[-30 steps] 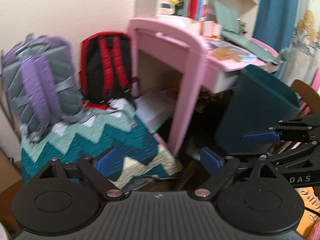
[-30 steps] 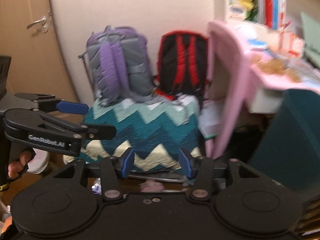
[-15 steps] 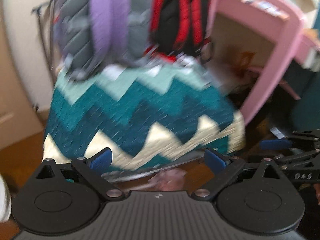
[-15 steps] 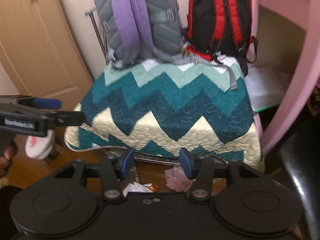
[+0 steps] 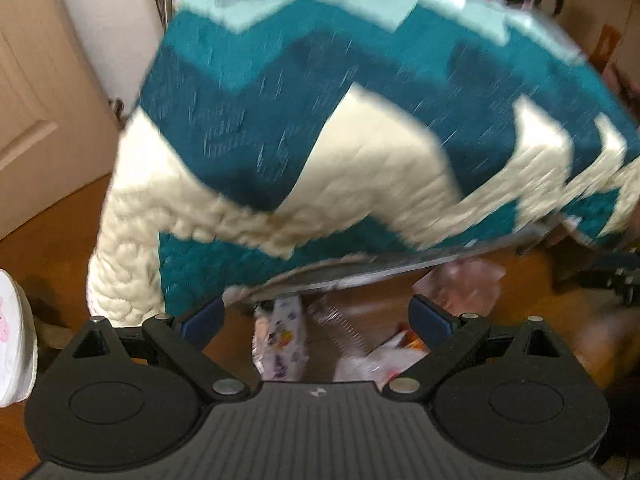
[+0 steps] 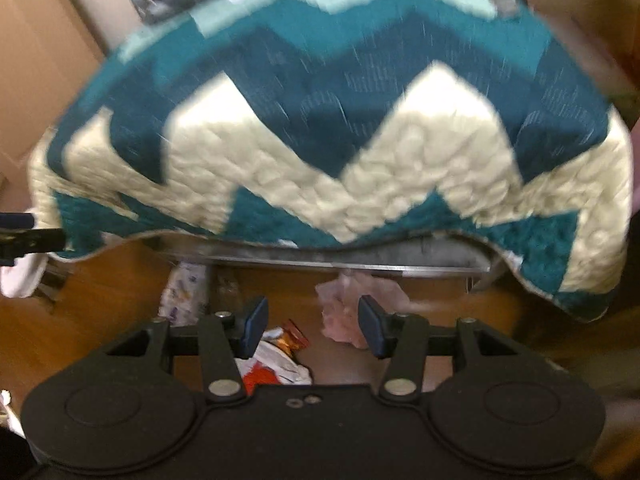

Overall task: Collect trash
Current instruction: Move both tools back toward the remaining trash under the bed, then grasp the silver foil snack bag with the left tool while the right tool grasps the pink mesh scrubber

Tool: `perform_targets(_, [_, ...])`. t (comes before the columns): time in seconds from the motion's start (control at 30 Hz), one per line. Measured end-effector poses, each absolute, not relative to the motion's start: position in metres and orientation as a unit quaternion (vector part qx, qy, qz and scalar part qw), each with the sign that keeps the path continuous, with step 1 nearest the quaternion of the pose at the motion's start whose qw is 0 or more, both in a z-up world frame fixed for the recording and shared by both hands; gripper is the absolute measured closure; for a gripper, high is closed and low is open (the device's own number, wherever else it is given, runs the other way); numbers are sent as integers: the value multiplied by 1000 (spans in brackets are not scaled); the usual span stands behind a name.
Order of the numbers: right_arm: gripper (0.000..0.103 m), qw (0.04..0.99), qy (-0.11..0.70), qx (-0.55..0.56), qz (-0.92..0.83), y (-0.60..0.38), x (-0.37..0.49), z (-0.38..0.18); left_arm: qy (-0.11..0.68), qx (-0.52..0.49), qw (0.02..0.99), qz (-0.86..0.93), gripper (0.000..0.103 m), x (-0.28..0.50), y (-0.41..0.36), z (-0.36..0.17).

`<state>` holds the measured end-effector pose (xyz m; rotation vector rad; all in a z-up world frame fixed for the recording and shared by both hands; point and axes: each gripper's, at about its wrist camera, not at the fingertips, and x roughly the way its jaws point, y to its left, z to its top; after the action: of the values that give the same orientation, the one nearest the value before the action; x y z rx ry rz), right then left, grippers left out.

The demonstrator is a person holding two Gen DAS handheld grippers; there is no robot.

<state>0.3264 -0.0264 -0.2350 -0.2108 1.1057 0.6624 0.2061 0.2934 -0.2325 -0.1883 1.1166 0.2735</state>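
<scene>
both views dropped lower, hand-held grippers (image 5: 316, 318) (image 6: 312, 324) wide, empty, crinkly wrappers (image 6: 276, 364), possibly foil

A quilted blanket (image 5: 360, 128), patterned in teal, pale-mint and cream zigzags, fills the upper field from 10 to 3 o'clock and drapes over a metal frame bar (image 5: 384, 268) that runs beneath its lower edge. Wooden flooring (image 5: 52, 248) extends at 8 o'clock, bordered at 9 to 10 o'clock by a beige panelled door (image 5: 32, 120). A white object with a pink print (image 5: 12, 340) lies at the left margin. Grey and red fabric, blurred, sits atop the blanket at 12 o'clock.
</scene>
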Motion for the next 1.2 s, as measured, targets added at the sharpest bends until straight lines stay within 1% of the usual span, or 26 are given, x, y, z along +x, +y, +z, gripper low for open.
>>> perform_targets(0.1, [53, 787, 532, -102, 294, -20, 337, -270, 549, -86, 820, 135, 4, 208, 310, -269])
perform_targets(0.37, [53, 767, 563, -146, 272, 6, 360, -358, 607, -117, 771, 156, 4, 205, 342, -381])
perform_targets(0.53, [53, 765, 563, -186, 253, 23, 377, -400, 642, -145, 735, 162, 4, 204, 358, -444])
perform_targets(0.8, [53, 757, 569, -199, 253, 39, 397, -442, 658, -135, 725, 156, 5, 218, 366, -512])
perform_targets(0.97, [53, 745, 580, -216, 250, 43, 403, -464, 672, -132, 716, 139, 6, 222, 359, -538])
perform_targets(1.03, [54, 741, 583, -221, 249, 42, 404, -471, 675, -133, 714, 133, 12, 223, 358, -544])
perform_targets(1.07, [56, 739, 586, -220, 248, 42, 405, -474, 677, -132, 712, 132, 16, 224, 357, -546])
perform_targets(1.1, [56, 737, 590, -219, 246, 41, 405, -476, 680, -131, 710, 132, 23, 224, 357, -548])
perform_targets(1.17, [57, 730, 602, -214, 243, 43, 404, -482, 685, -129, 706, 127, 33, 225, 355, -552])
perform_targets(1.2, [57, 730, 602, -217, 241, 44, 403, -484, 687, -128, 704, 127, 35, 225, 354, -553])
